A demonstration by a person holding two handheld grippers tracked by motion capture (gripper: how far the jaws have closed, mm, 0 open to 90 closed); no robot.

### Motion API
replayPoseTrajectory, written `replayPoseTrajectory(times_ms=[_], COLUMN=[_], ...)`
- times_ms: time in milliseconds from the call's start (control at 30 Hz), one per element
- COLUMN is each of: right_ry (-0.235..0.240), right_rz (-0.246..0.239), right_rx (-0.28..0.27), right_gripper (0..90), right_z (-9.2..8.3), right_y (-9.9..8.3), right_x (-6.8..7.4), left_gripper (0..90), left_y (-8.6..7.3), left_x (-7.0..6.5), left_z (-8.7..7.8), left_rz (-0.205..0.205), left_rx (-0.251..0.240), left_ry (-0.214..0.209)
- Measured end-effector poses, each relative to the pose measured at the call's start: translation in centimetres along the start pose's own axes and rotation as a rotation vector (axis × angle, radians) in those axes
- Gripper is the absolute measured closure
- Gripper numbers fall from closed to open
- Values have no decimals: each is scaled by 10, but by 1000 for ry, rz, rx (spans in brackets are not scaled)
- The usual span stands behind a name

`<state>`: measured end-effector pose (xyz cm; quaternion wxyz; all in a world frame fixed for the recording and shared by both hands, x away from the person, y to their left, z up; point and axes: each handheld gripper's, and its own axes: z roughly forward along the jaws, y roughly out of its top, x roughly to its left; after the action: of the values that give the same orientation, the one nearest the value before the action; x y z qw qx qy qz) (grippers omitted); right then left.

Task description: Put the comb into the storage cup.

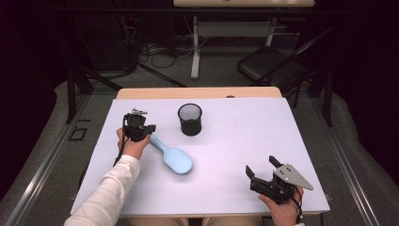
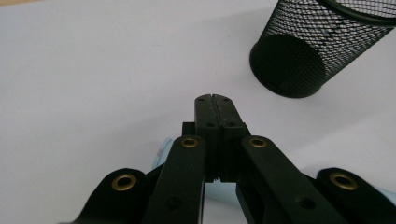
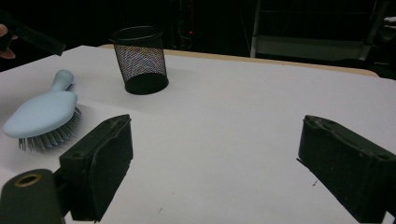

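High view: left gripper, jaws shut, is seen at the brush handle; right gripper is held wide, empty; a firm, level lift is advised

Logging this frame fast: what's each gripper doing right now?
Left gripper: shut over the hairbrush handle; whether it grips it cannot be told.
Right gripper: open, holding nothing.
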<state>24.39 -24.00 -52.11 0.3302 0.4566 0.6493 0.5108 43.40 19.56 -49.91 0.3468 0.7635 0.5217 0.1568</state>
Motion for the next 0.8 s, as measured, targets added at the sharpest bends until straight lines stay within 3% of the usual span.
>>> replayPoseTrajectory(times_ms=[300,800], right_ry=[3,9], right_rz=[1,12], right_rx=[2,-1], right_gripper=[96,105], right_z=[0,1], right_y=[0,0], right_x=[0,-1], left_gripper=[900,900], left_y=[-1,-4], left_x=[6,6], left_z=[15,35], left_rz=[-21,2], left_rx=[47,116], left_ry=[23,53])
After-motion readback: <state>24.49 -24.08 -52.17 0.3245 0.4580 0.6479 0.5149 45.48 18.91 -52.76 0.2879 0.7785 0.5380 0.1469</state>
